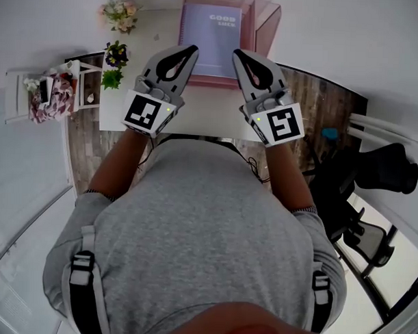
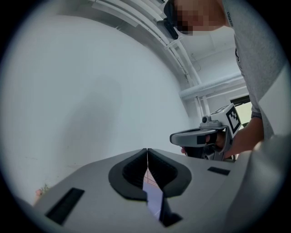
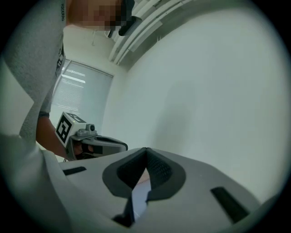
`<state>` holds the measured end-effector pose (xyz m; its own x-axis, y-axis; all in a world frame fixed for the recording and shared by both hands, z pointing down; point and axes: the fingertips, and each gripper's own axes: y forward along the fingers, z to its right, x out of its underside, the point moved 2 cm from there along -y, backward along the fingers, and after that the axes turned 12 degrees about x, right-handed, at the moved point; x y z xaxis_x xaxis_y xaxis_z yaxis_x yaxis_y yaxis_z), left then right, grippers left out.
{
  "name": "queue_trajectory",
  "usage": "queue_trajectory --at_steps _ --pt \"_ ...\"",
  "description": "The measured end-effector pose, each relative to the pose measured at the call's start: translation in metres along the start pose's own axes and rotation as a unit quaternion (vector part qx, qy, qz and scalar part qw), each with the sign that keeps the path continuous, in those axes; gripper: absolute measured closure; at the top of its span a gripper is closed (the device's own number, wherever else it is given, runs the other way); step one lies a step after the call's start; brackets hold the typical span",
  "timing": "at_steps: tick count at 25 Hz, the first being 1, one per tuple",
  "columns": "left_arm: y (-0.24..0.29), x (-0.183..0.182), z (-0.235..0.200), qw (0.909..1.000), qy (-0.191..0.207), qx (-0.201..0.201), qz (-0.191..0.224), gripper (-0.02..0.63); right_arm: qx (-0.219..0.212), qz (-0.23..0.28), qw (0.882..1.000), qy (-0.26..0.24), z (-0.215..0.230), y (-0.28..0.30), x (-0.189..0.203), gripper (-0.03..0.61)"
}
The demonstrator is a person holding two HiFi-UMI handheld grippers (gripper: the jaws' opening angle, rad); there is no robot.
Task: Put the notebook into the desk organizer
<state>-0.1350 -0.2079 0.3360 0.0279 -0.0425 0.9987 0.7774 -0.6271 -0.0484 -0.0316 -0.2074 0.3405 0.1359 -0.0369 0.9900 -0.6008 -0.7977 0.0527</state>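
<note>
A lavender notebook (image 1: pixel 210 40) lies at the far side of the white desk (image 1: pixel 148 37), beside and partly on the pink desk organizer (image 1: pixel 260 24). My left gripper (image 1: pixel 192 50) is held above the desk just left of the notebook's near edge, jaws pressed together and empty. My right gripper (image 1: pixel 236 54) hovers at the notebook's near right corner, also shut with nothing in it. In the left gripper view the jaws (image 2: pixel 147 152) meet with no gap, and the right gripper (image 2: pixel 175 137) shows beside them. The right gripper view shows its jaws (image 3: pixel 146 151) closed and the left gripper (image 3: pixel 122 146) alongside.
A bunch of flowers (image 1: pixel 120 14) and a small potted plant (image 1: pixel 115 58) stand at the desk's left edge. A white rack with pink cloth (image 1: pixel 51 92) is on the left. A black office chair (image 1: pixel 380 169) stands on the right over wood flooring.
</note>
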Motion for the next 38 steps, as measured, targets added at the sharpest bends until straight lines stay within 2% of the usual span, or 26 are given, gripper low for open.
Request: queue_trajectory --at_steps 19,38 --pt "-0.002 -0.008 0.010 0.9997 0.012 -0.023 0.001 0.592 0.005 0.022 1.000 0.015 0.014 -0.022 0.000 0.572" --pt "0.002 -0.007 0.010 0.9993 0.022 -0.028 0.007 0.592 0.018 0.020 0.999 0.022 0.026 -0.022 0.009 0.572"
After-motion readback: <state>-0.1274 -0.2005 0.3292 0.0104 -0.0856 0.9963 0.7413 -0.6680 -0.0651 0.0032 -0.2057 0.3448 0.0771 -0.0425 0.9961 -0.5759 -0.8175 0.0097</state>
